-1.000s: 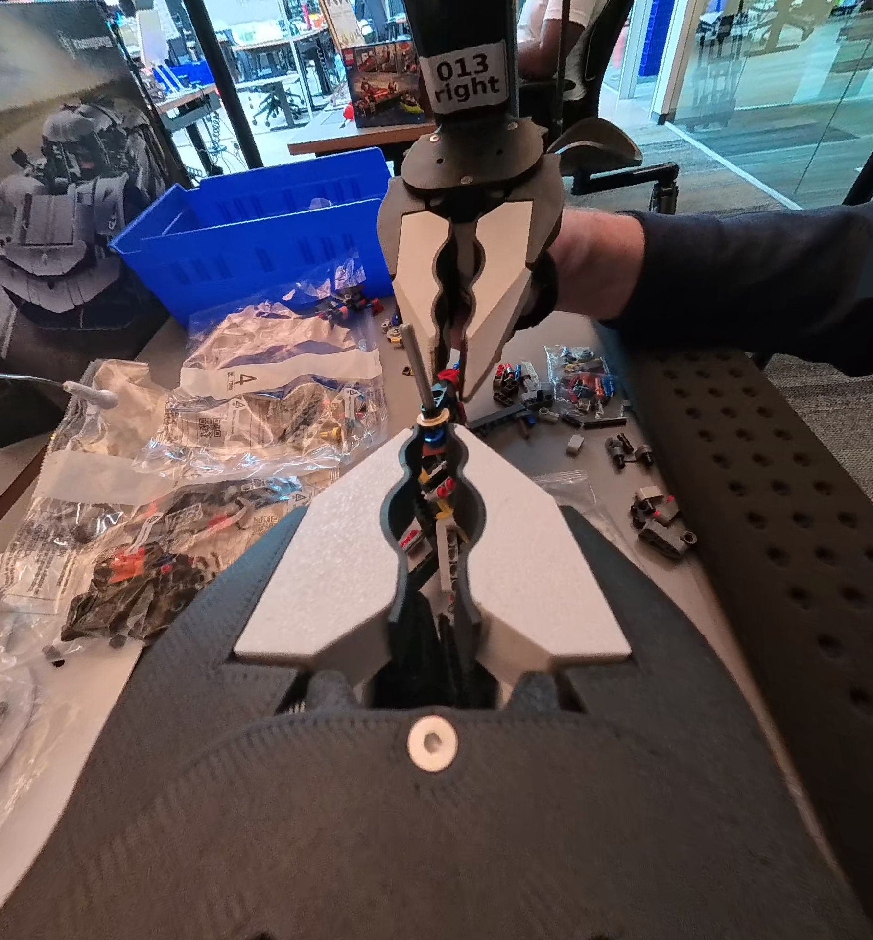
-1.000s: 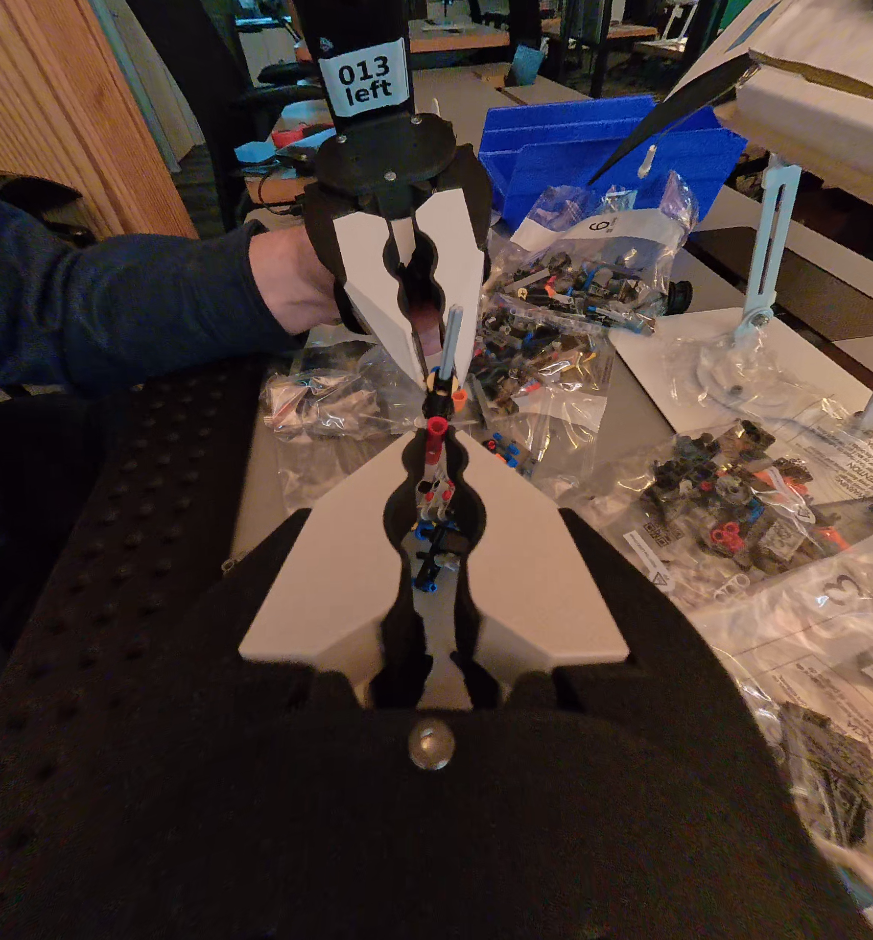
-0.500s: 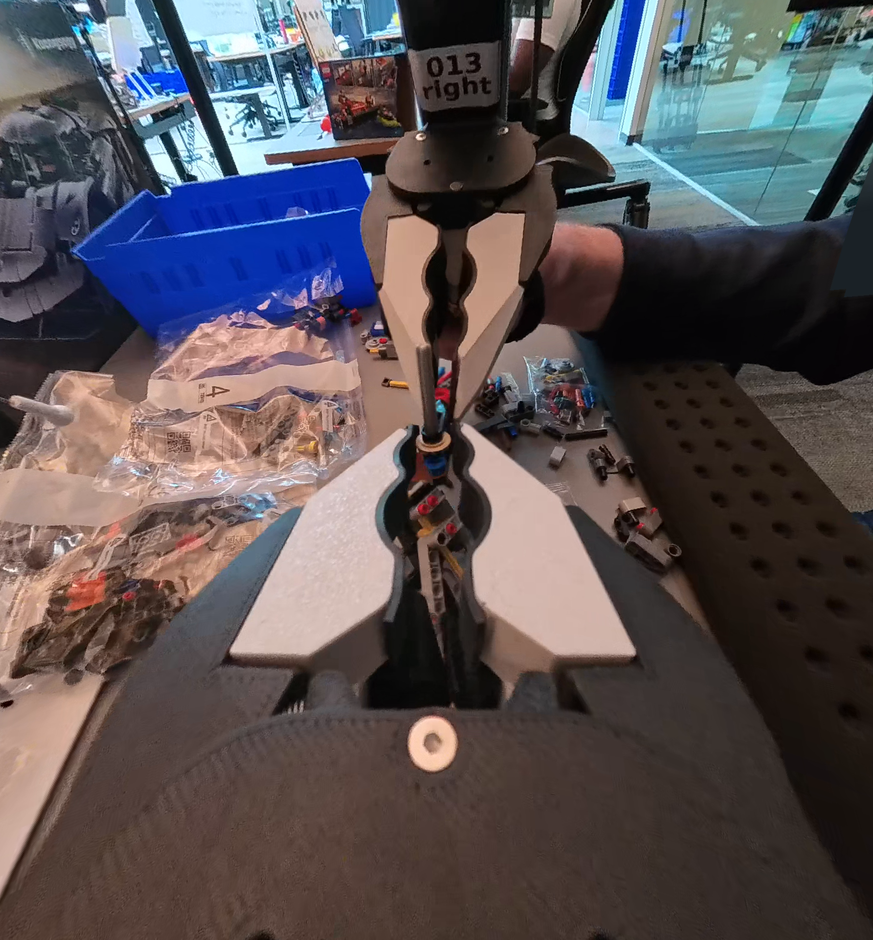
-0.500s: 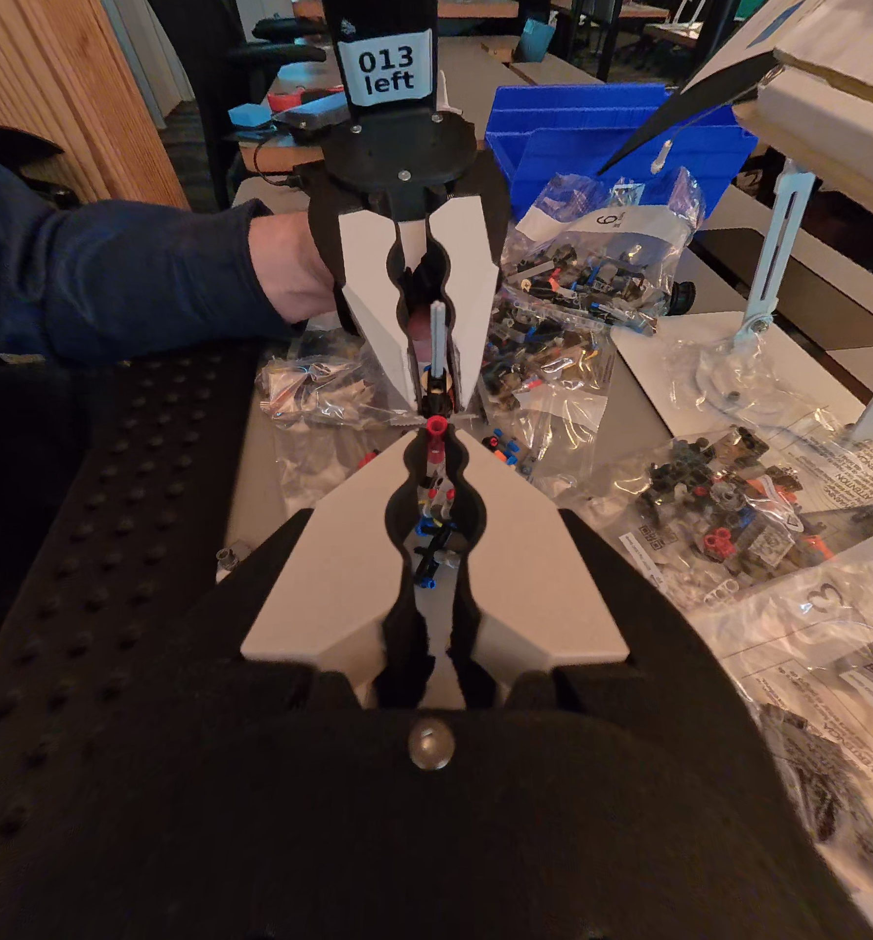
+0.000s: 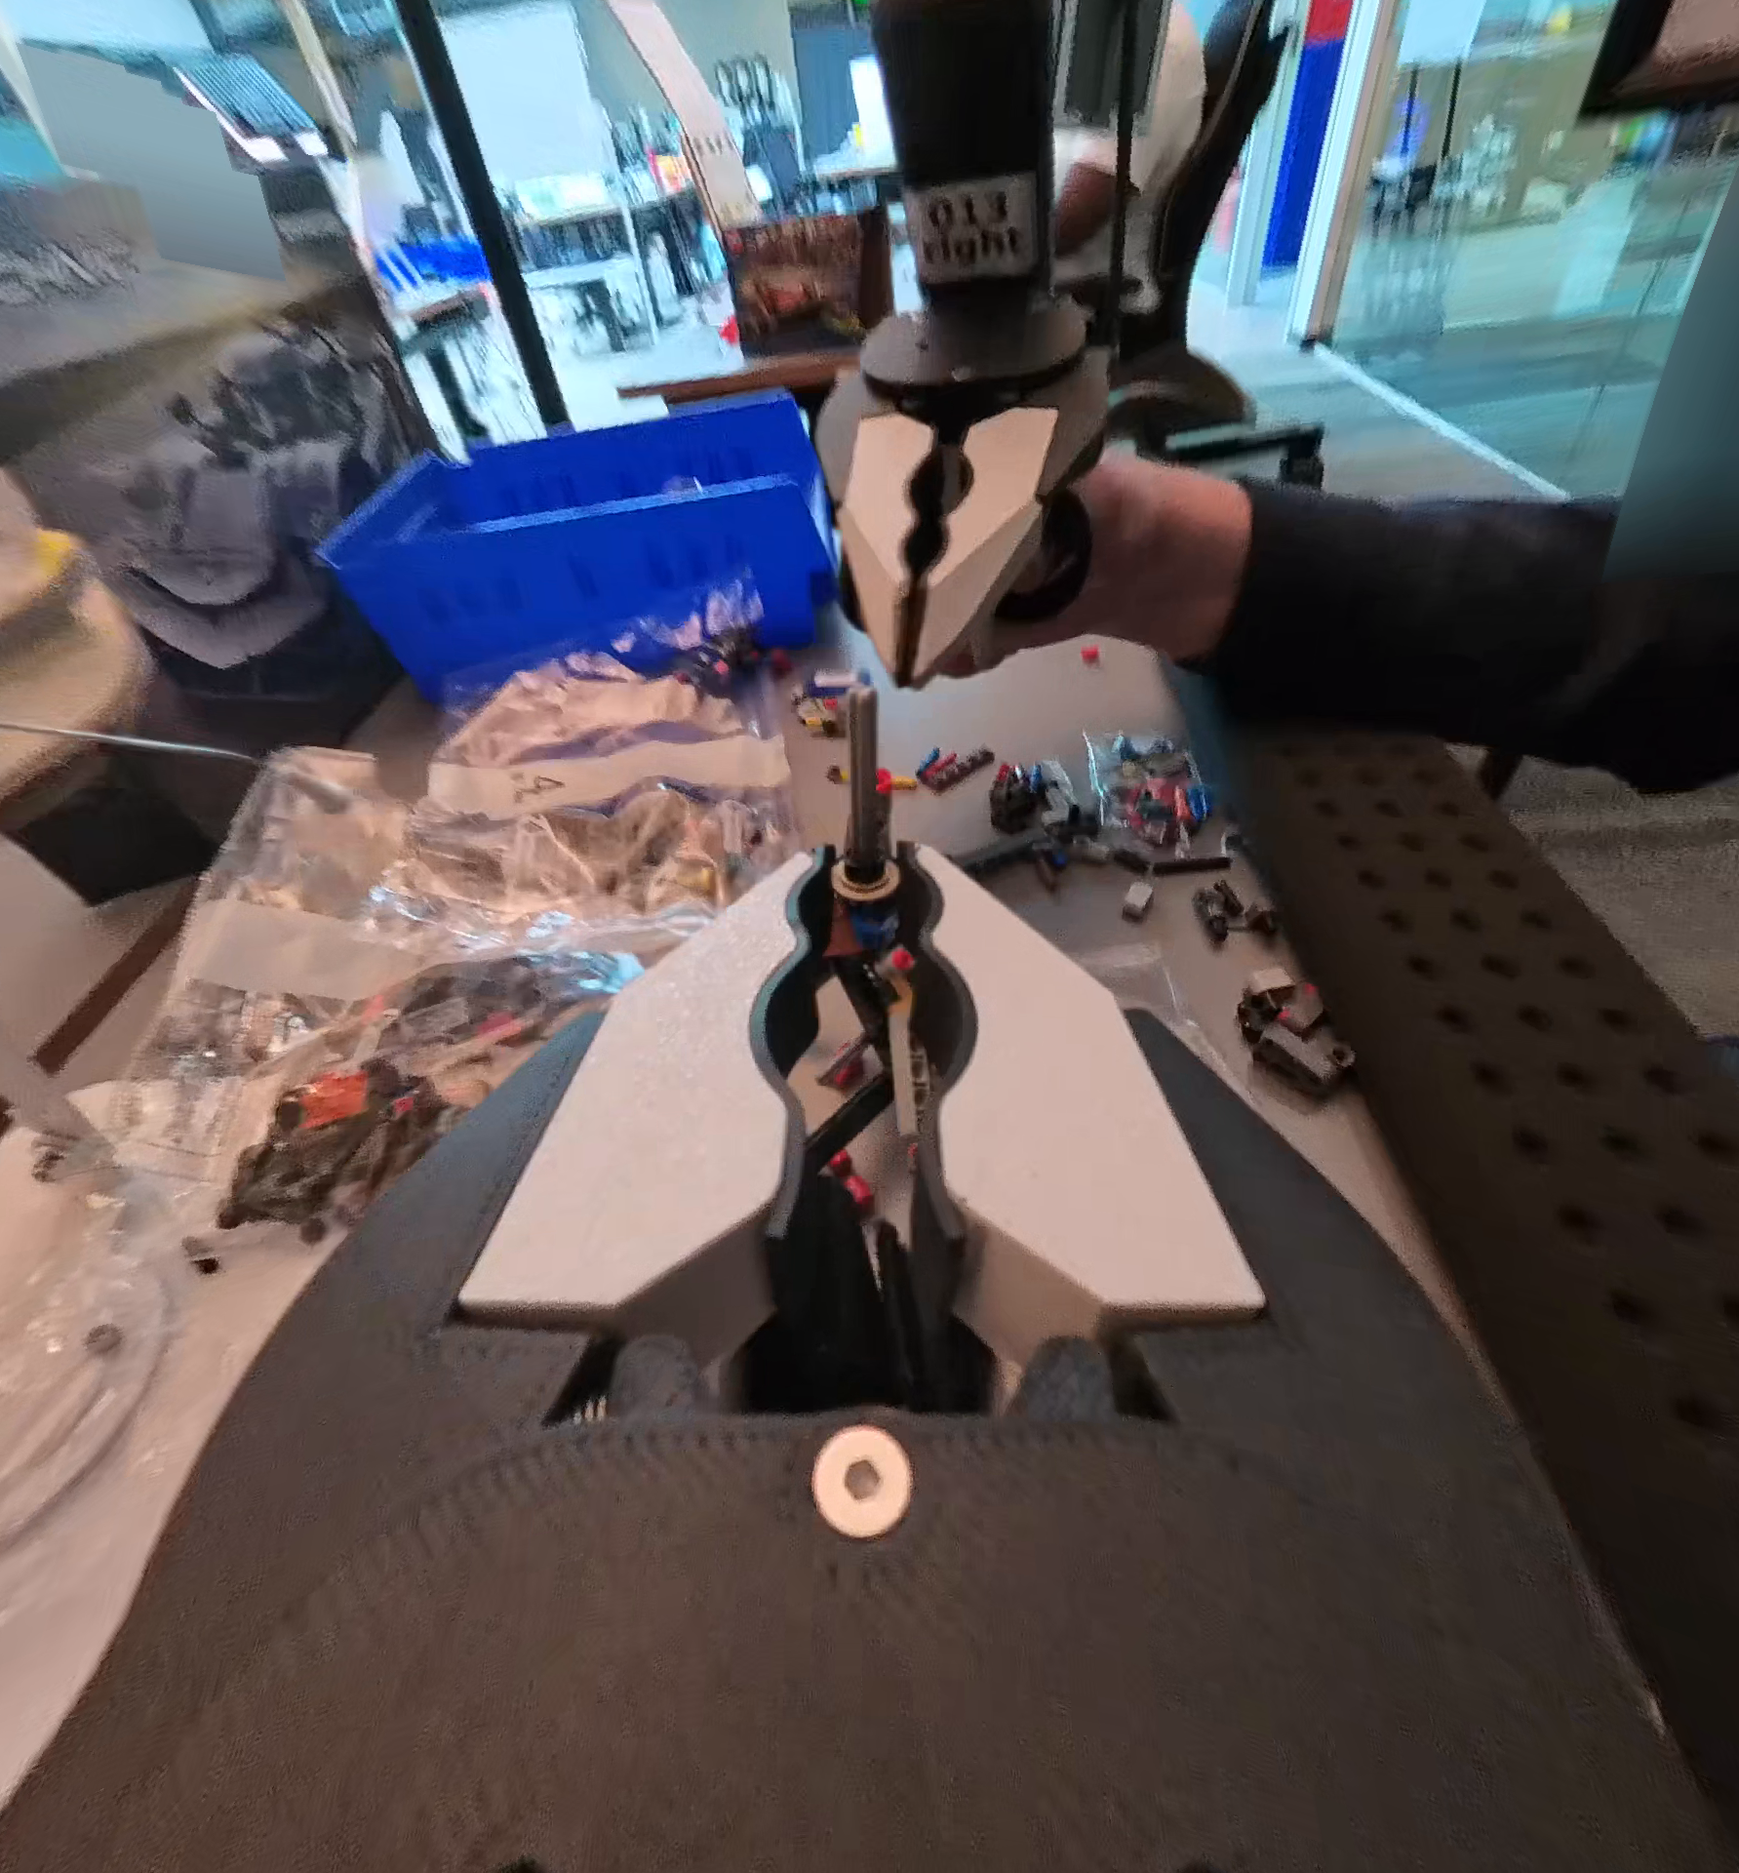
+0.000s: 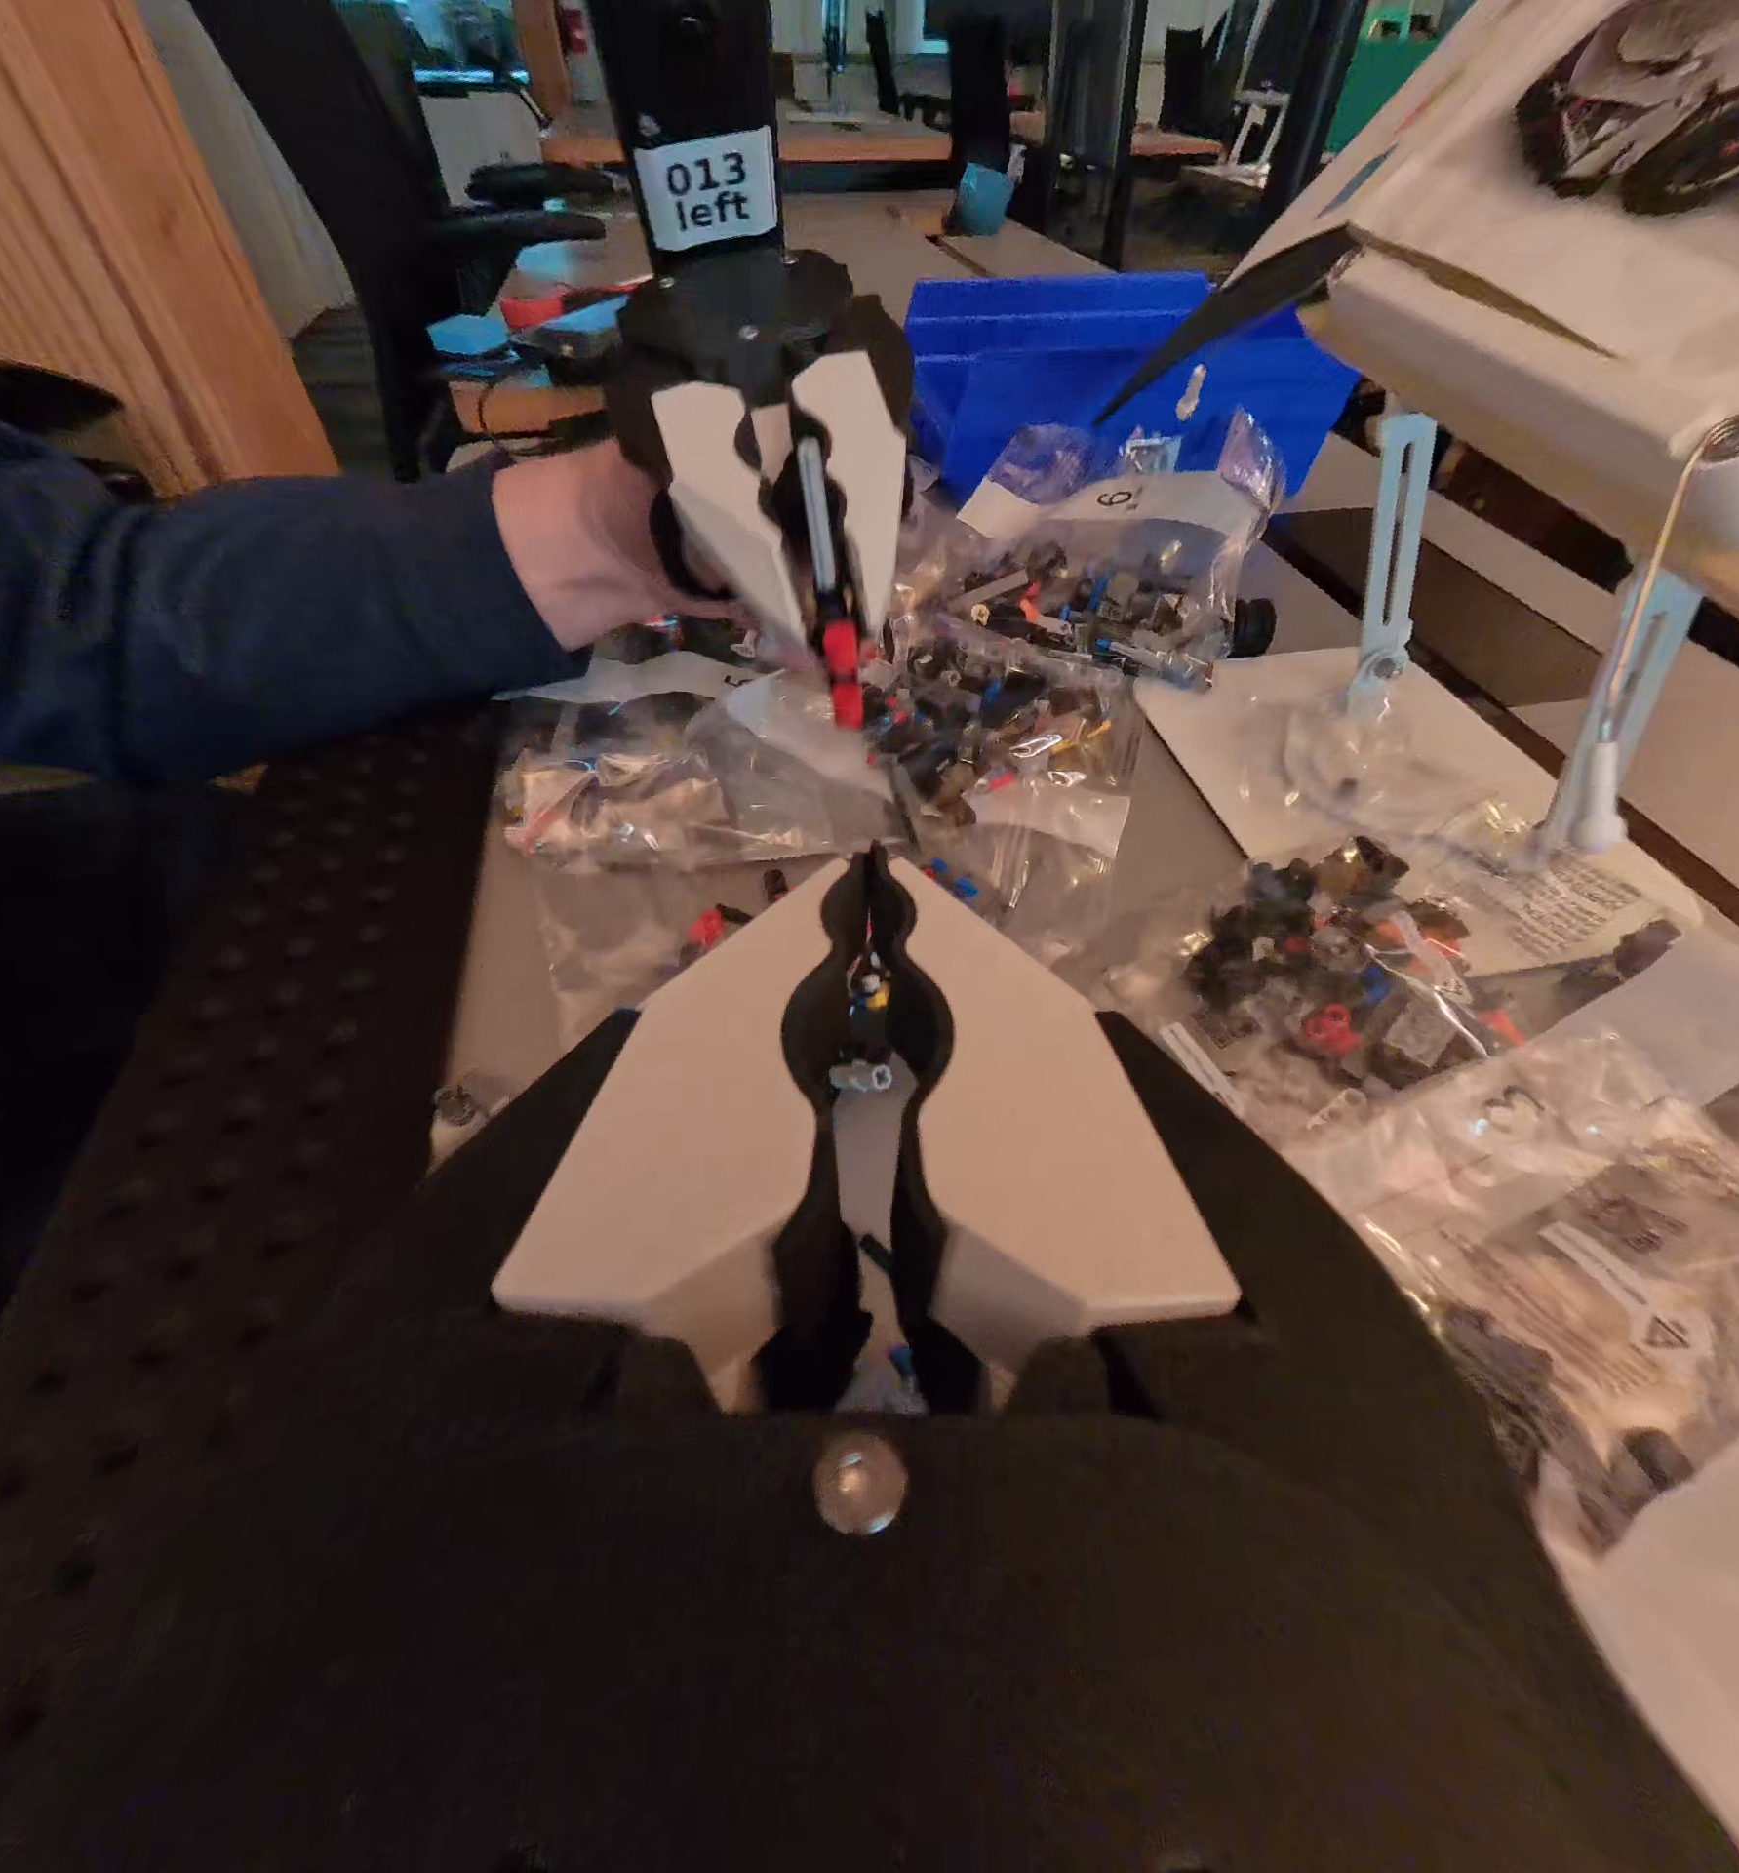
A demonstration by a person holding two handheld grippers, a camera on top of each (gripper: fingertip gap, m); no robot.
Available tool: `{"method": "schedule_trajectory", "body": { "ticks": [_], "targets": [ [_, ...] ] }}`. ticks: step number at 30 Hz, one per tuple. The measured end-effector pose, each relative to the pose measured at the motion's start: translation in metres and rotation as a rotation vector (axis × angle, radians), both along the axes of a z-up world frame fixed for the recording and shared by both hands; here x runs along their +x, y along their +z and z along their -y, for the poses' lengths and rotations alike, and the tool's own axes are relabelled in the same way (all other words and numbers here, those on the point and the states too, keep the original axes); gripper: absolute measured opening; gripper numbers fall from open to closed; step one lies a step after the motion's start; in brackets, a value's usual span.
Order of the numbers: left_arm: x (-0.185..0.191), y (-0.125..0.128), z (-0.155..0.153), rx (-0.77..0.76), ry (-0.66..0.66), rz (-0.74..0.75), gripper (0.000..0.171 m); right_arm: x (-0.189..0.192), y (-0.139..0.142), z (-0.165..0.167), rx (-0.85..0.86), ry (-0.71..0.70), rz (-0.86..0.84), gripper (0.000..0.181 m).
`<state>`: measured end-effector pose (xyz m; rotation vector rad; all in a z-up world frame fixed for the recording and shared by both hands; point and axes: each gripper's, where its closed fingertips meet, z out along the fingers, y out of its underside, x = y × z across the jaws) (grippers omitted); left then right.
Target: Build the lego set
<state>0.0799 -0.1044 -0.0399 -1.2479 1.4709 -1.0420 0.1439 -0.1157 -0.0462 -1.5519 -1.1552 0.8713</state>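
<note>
Grey and slim, a lego axle (image 5: 861, 770) sticks up out of the left gripper (image 5: 867, 870), whose fingers are clamped on a small sub-assembly (image 5: 870, 998) of black, blue and red pieces with a tan ring round the axle's base. From the right wrist view the same axle carries a red bush (image 6: 842, 669) at its far end. The right gripper (image 6: 870, 872) has its fingers together with nothing visibly between the tips, and hangs apart from the axle, a little beyond its tip.

Judging by the surface (image 5: 1078, 912), the build is at an early stage: only this little sub-assembly exists, while several sealed bags of parts (image 6: 1068, 649) lie unopened and loose pieces (image 5: 1139, 801) are scattered near the perforated black mat (image 5: 1554, 1115). Most of the set is left to do.

Around it stand a blue bin (image 5: 581, 547), an instruction booklet on a white stand (image 6: 1554, 304), and a further bag (image 6: 1331, 973) on the printed sheet. The crinkled bags crowd the left side and could hamper any reach for the next piece; the loose parts by the mat look easier to get at
</note>
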Motion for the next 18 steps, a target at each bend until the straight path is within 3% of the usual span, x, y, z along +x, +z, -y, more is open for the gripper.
{"method": "schedule_trajectory", "body": {
  "ticks": [3, 9, 18],
  "targets": [
    [0.017, -0.012, 0.009, -0.008, -0.035, -0.05, 0.011, -0.016, -0.005, -0.004, 0.052, -0.022, 0.043, 0.012],
    [0.03, -0.026, 0.014, 0.015, -0.045, -0.11, 0.012, -0.034, -0.011, 0.005, 0.082, 0.032, 0.069, 0.002],
    [0.03, -0.019, 0.016, 0.016, -0.052, -0.074, 0.011, -0.032, -0.016, 0.002, 0.079, 0.006, 0.107, 0.012]
  ]
}}
